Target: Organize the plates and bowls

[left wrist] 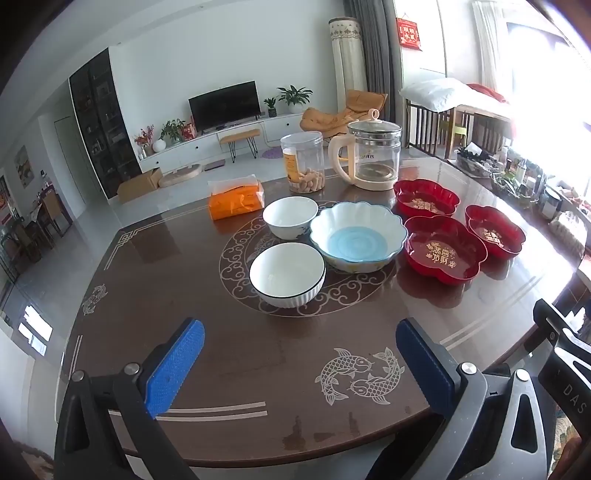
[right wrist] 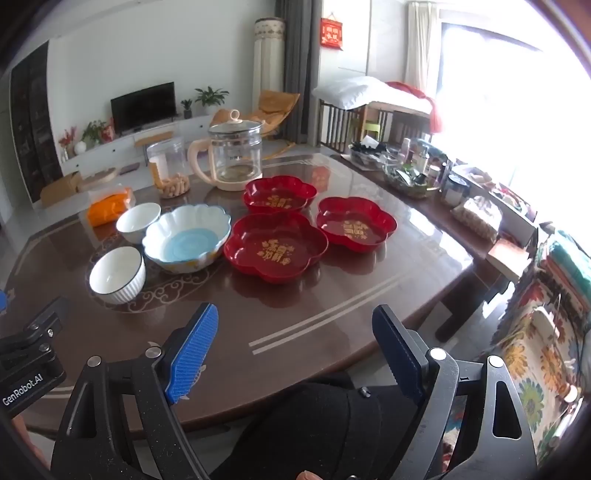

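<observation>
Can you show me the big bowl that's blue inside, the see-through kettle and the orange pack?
scalloped bowl (left wrist: 357, 242): left wrist view, blue inside bottom.
glass kettle (left wrist: 375, 155): left wrist view, clear body.
orange pack (left wrist: 234, 203): left wrist view, front face.

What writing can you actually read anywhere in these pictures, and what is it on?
"GenRobot.AI": left gripper body, seen from the right wrist.
"DAS": right gripper body, cut off by the frame edge.
Gold characters in the red plates: too blurred.
Red wall hanging: unreadable.
Jar label: unreadable.

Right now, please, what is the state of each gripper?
Left gripper: open, holding nothing.
Right gripper: open, holding nothing.
</observation>
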Available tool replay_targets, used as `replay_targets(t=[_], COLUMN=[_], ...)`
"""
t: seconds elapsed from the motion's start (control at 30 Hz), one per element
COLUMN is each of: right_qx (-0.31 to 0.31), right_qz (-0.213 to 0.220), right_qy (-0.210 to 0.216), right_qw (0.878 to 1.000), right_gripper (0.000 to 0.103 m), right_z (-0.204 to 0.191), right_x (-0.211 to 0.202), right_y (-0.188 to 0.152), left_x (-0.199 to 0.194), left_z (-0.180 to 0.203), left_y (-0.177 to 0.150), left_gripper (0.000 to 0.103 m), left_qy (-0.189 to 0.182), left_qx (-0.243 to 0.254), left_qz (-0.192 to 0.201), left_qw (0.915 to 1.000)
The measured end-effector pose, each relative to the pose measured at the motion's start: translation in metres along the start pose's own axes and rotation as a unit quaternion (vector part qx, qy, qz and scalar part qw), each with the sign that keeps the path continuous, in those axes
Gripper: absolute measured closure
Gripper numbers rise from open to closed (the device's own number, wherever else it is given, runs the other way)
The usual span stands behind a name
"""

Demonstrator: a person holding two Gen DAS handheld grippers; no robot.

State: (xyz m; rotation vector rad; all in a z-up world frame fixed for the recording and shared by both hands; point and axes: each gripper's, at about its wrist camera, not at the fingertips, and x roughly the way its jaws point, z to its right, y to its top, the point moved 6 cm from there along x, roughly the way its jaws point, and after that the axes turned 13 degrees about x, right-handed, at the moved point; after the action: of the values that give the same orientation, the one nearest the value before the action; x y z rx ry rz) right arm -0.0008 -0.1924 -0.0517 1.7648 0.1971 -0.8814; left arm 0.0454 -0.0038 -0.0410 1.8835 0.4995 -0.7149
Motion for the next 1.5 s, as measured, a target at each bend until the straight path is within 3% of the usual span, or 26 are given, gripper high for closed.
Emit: replay_targets(t=[0.3, 1.5], right_qx=[0.002, 0.008], right_qz=[-0.002, -0.029], right_qy=[0.010, 0.001], right_qw=[1.000, 1.000], right_gripper=[0.015, 0.015], right_z=[0.005, 0.003], right_x=[0.002, 0.019], right_y=[-0.002, -0.012], left_x=[0.000, 0.011], left_z=[0.014, 0.018], left_y=[-0.003, -0.009], left_gripper=[0.000, 0.000], left_qy=[-0.025, -0.039], left_qx=[-0.002, -0.006], left_qz=[-0.004, -0.012], left_qw=[0.9997, 0.9992])
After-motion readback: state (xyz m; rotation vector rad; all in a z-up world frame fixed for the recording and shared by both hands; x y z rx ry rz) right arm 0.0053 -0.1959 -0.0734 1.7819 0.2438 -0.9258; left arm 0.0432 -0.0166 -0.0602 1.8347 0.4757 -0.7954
